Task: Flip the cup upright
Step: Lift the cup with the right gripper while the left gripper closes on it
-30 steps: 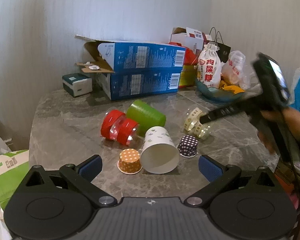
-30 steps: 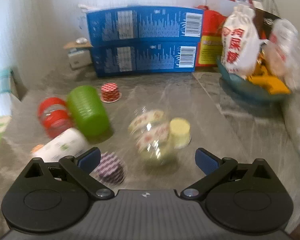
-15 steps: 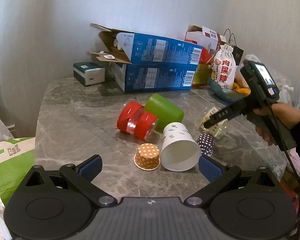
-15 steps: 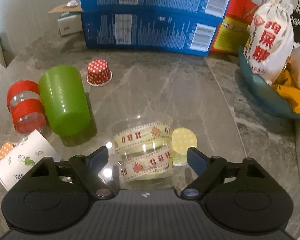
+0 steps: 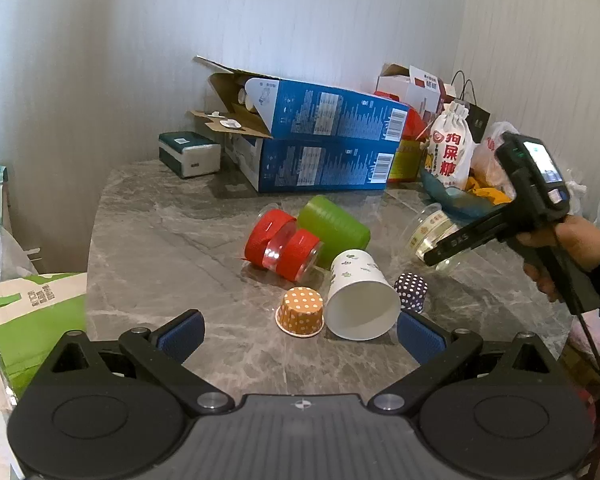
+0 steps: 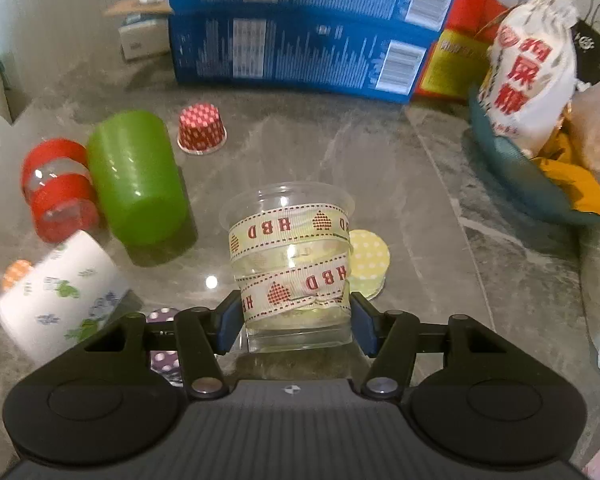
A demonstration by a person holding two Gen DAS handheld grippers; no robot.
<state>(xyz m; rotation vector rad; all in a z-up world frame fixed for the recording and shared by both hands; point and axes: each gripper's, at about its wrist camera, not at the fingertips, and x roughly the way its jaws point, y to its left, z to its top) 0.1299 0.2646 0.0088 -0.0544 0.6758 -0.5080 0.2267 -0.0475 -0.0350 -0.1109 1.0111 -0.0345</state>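
Note:
A clear plastic cup wrapped in cream "HBD" ribbon (image 6: 290,264) lies on its side on the grey marble table (image 6: 380,152), its mouth pointing away from me. My right gripper (image 6: 292,326) is shut on its base end, both blue pads pressing its sides. In the left wrist view the same cup (image 5: 428,228) shows under the right gripper (image 5: 440,254). My left gripper (image 5: 300,334) is open and empty, hovering near the table's front edge, just short of a white printed paper cup (image 5: 358,296) lying on its side.
A green cup (image 6: 136,178), a clear cup with red bands (image 6: 58,190) and several small dotted cupcake liners (image 5: 300,312) lie on the table. Blue cartons (image 6: 300,28) line the back. A teal bowl with bags (image 6: 540,176) stands at the right.
My right gripper moved forward around the ribbon cup and closed on its base. The left gripper drew back and rose a little, staying open.

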